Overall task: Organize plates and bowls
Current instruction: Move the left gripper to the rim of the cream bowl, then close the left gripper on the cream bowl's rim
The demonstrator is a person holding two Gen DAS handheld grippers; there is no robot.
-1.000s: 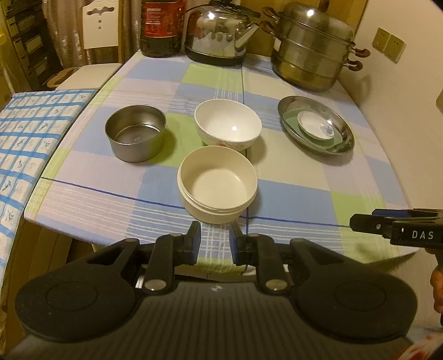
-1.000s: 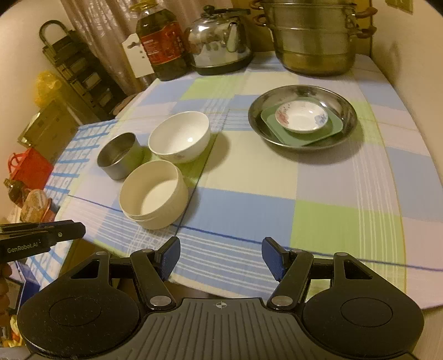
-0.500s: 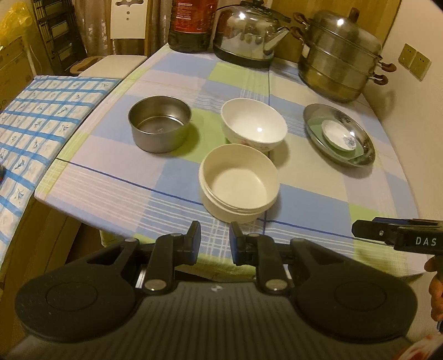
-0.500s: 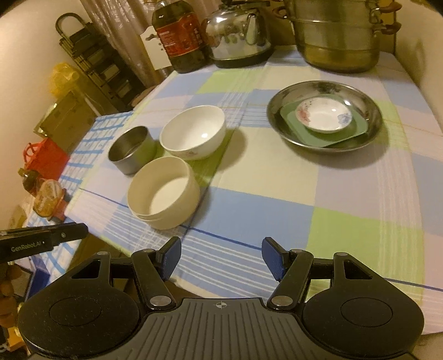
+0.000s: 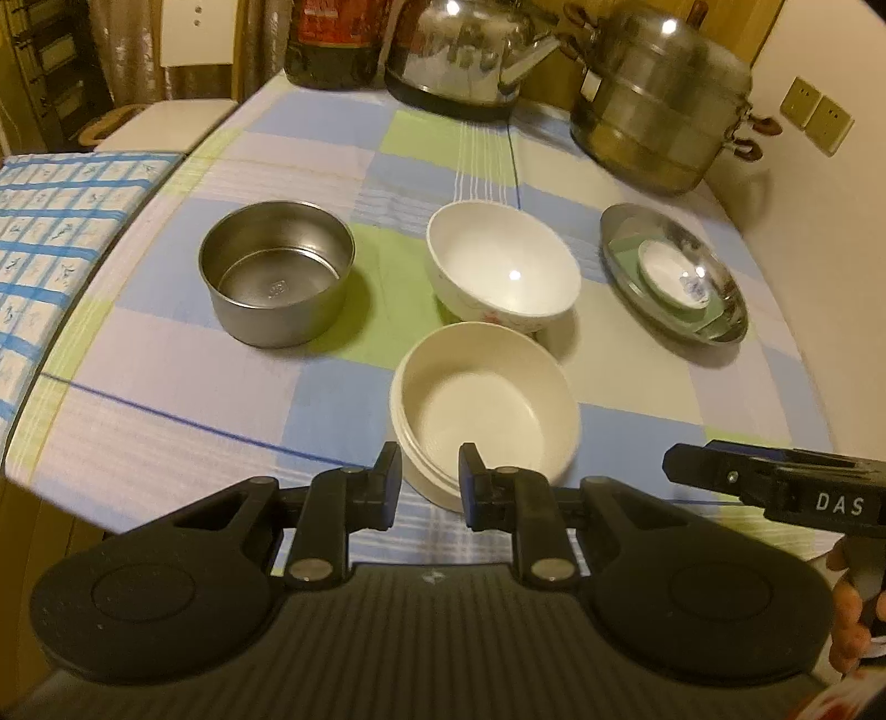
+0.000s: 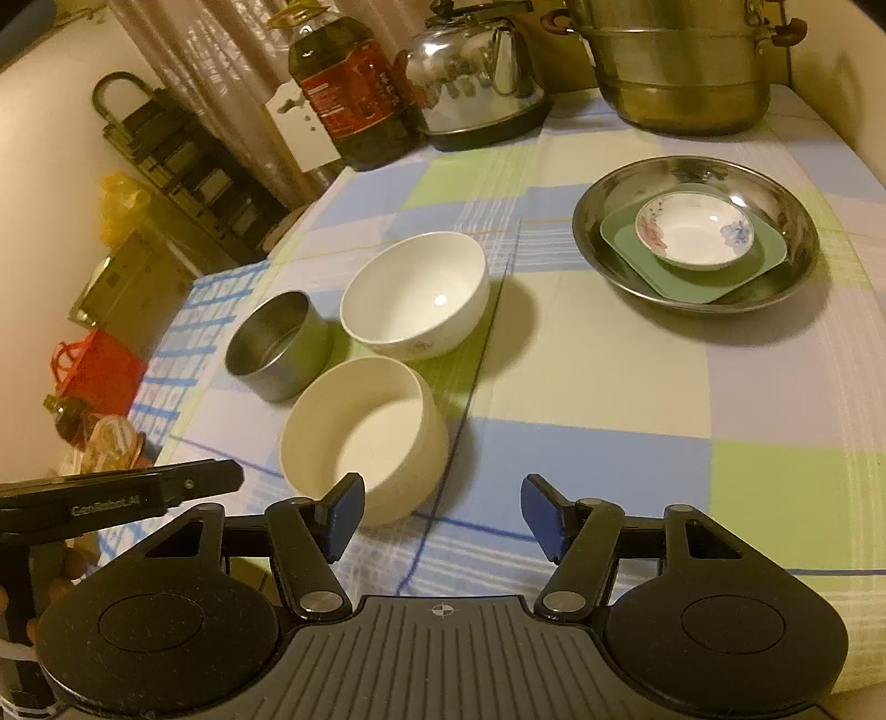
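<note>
A cream bowl (image 5: 487,410) (image 6: 365,437) sits near the table's front edge, with a white bowl (image 5: 501,266) (image 6: 415,293) just behind it and a steel bowl (image 5: 277,277) (image 6: 277,343) to their left. At the right, a steel plate (image 5: 725,327) (image 6: 603,266) holds a green square plate (image 6: 626,238) and a small flowered dish (image 5: 670,274) (image 6: 695,232). My left gripper (image 5: 429,476) is open a little, its fingertips at the cream bowl's near rim. My right gripper (image 6: 440,509) is open wide and empty, just right of the cream bowl.
A kettle (image 5: 470,50) (image 6: 476,72), an oil bottle (image 6: 349,88) and a stacked steamer pot (image 5: 659,105) (image 6: 681,61) stand along the back. A wall is at the right. A blue-patterned surface (image 5: 50,232) adjoins the table's left side.
Both grippers have moved forward toward the table. The cream bowl now lies right at my left fingertips. No dish has moved.
</note>
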